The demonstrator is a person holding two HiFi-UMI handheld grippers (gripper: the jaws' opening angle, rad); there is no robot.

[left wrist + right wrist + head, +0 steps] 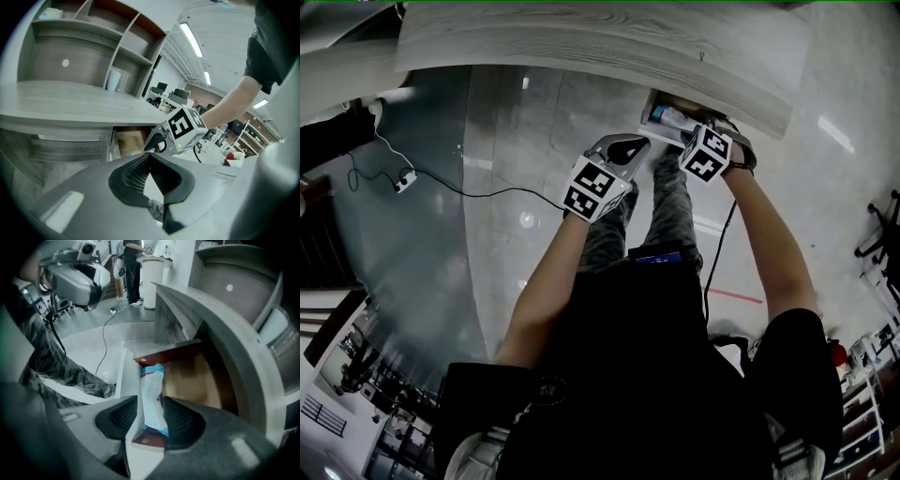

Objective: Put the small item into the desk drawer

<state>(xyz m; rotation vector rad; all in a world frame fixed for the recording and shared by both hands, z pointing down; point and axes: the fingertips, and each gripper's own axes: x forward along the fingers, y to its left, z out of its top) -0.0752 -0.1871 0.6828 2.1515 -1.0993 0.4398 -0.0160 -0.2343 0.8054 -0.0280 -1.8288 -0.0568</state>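
The desk drawer [192,380] stands pulled out under the grey desktop [581,47]. A small blue-and-white packet [152,394] lies inside it along the white front wall, also visible as a pale packet [670,116] in the head view. My right gripper [151,416] points steeply down over the drawer, open; the packet shows in the gap between its pads and rests on the drawer floor. My left gripper [149,157] hovers left of the drawer, its pads meeting at the tips with nothing between them. From the left gripper view, the right gripper [180,129] hangs at the drawer opening [129,143].
The person's legs [670,202] stand just in front of the drawer. A black cable [469,192] and a white power strip [403,180] lie on the glossy floor at left. Shelving [117,51] rises at the back of the desktop.
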